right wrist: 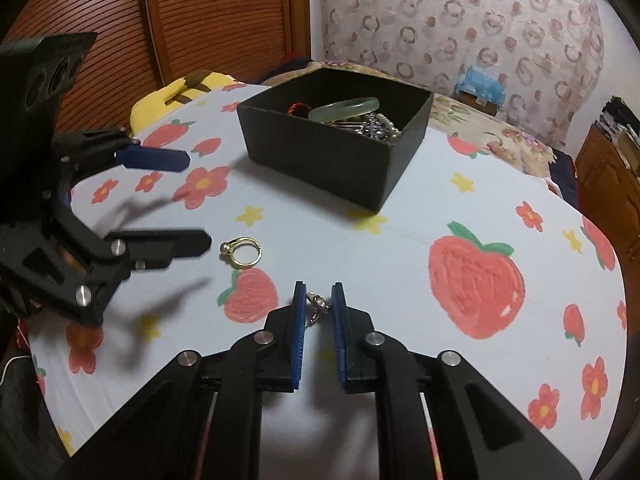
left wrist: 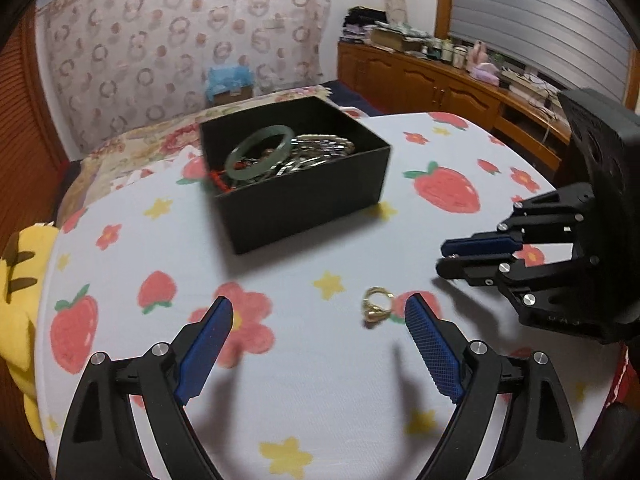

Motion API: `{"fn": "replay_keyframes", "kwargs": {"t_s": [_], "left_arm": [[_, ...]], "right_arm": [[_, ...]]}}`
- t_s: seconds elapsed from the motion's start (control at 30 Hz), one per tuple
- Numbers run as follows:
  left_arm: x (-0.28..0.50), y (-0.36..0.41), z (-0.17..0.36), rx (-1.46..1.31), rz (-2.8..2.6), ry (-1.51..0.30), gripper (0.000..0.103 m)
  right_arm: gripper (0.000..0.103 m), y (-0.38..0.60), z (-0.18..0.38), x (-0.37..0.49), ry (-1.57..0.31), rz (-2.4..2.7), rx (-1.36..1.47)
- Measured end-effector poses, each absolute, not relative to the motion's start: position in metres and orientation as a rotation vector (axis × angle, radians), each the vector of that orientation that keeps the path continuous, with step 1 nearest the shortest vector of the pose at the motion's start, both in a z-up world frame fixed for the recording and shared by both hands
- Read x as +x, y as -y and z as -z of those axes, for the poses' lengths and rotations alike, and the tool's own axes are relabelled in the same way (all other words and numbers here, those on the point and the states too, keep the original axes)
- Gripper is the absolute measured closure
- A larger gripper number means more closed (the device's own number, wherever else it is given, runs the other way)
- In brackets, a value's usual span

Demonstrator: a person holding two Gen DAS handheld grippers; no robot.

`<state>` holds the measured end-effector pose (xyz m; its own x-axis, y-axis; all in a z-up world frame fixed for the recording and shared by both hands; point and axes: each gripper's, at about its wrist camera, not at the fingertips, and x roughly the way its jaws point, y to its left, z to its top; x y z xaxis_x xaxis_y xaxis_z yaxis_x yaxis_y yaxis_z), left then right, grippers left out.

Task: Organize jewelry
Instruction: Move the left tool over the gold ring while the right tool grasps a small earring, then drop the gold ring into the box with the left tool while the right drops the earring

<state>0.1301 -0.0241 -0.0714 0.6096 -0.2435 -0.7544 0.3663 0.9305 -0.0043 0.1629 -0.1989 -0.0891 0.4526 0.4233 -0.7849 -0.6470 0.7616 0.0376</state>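
A black box (left wrist: 304, 204) on the strawberry-print table holds a green bangle (left wrist: 256, 156), silver chains and a red cord; it also shows in the right wrist view (right wrist: 320, 160). A gold ring (left wrist: 376, 306) lies on the cloth just inside my left gripper's right finger; it also shows in the right wrist view (right wrist: 242, 252). My left gripper (left wrist: 318, 340) is open and empty, low over the cloth. My right gripper (right wrist: 318, 304) is nearly closed around a small silver jewelry piece (right wrist: 317, 307), and it appears at the right of the left wrist view (left wrist: 472, 258).
The round table (right wrist: 400, 264) has a white cloth with strawberries and flowers. A yellow plush toy (left wrist: 20, 304) sits at the table's left edge. A bed with floral bedding (left wrist: 132, 144) lies behind the box. Wooden cabinets (left wrist: 440, 84) stand at the far right.
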Motion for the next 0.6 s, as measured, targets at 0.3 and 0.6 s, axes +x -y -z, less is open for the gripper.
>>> {"fn": "replay_keyframes", "kwargs": {"t_s": [0.3, 0.6], "left_arm": [[0.13, 0.048, 0.077, 0.195, 0.414, -0.879, 0.053], [0.131, 0.052, 0.086, 0.209, 0.421, -0.899, 0.085]], "right_arm": [[0.089, 0.214, 0.084, 0.164, -0.867, -0.657, -0.257], [0.089, 0.217, 0.085, 0.165, -0.866, -0.658, -0.25]]}}
